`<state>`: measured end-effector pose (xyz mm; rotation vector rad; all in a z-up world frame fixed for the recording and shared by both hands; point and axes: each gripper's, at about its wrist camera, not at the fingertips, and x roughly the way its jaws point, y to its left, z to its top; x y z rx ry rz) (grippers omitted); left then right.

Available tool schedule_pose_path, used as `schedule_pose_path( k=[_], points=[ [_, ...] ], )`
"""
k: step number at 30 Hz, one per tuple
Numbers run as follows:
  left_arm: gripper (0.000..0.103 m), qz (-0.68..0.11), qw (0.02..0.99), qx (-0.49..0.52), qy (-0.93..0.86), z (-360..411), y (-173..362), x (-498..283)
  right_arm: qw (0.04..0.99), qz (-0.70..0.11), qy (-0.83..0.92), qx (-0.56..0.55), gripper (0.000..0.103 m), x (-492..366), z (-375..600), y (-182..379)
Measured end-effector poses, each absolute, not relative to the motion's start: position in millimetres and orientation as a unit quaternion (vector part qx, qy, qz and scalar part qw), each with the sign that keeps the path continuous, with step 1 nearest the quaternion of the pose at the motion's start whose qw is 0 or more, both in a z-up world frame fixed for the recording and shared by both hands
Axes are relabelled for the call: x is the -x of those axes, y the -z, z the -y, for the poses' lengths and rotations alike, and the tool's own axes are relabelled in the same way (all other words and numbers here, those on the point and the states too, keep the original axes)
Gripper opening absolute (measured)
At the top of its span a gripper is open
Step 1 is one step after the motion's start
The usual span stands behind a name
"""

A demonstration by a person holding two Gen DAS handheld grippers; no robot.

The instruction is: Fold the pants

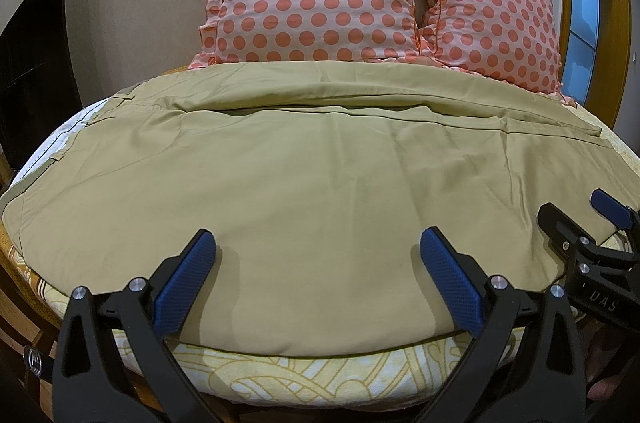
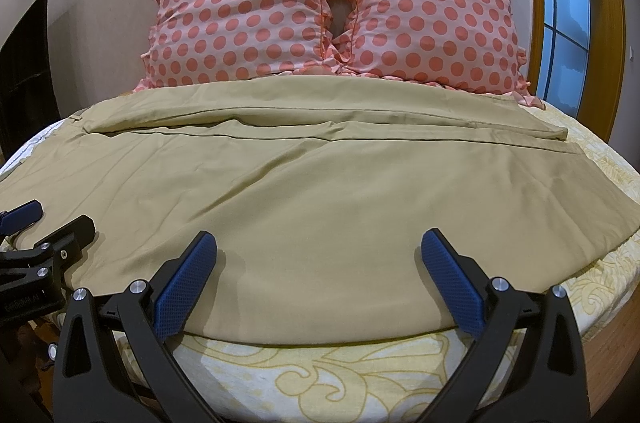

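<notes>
Khaki pants (image 1: pixel 312 175) lie spread flat across the bed, waistband at the left and leg hems at the right; they also show in the right wrist view (image 2: pixel 320 191). The far leg lies along the pillows, with a seam between the legs. My left gripper (image 1: pixel 318 243) is open and empty, its blue pads (image 1: pixel 184 283) over the pants' near edge. My right gripper (image 2: pixel 320 243) is open and empty over the near edge further right. It shows at the right of the left wrist view (image 1: pixel 576 215); the left gripper shows at the left of the right wrist view (image 2: pixel 52 219).
Two pink polka-dot pillows (image 2: pixel 248 7) stand against the wall behind the pants. The bed sheet (image 2: pixel 360 379) is cream with a yellow pattern and shows along the near edge. A window with a wooden frame (image 2: pixel 560 7) is at the right. A dark opening (image 1: pixel 32 55) is at the left.
</notes>
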<state>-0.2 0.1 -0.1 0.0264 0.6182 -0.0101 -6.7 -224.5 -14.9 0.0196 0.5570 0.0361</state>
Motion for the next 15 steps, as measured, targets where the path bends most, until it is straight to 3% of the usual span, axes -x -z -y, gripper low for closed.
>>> schedule_pose_path(
  k=[6, 10, 15],
  points=[
    [0.101, -0.319, 0.948, -0.006, 0.013, -3, -2, -3, 0.952, -0.302, -0.059, -0.008, 0.102, -4, 235, 8],
    [0.101, -0.32, 0.946, 0.047, -0.001, -24, -21, -7, 0.953, -0.298, -0.035, -0.053, 0.102, -38, 286, -32],
    [0.101, -0.287, 0.953, 0.087, -0.046, -47, -54, -26, 0.947, -0.303, 0.068, -0.085, 0.102, -129, 363, -73]
  ],
)
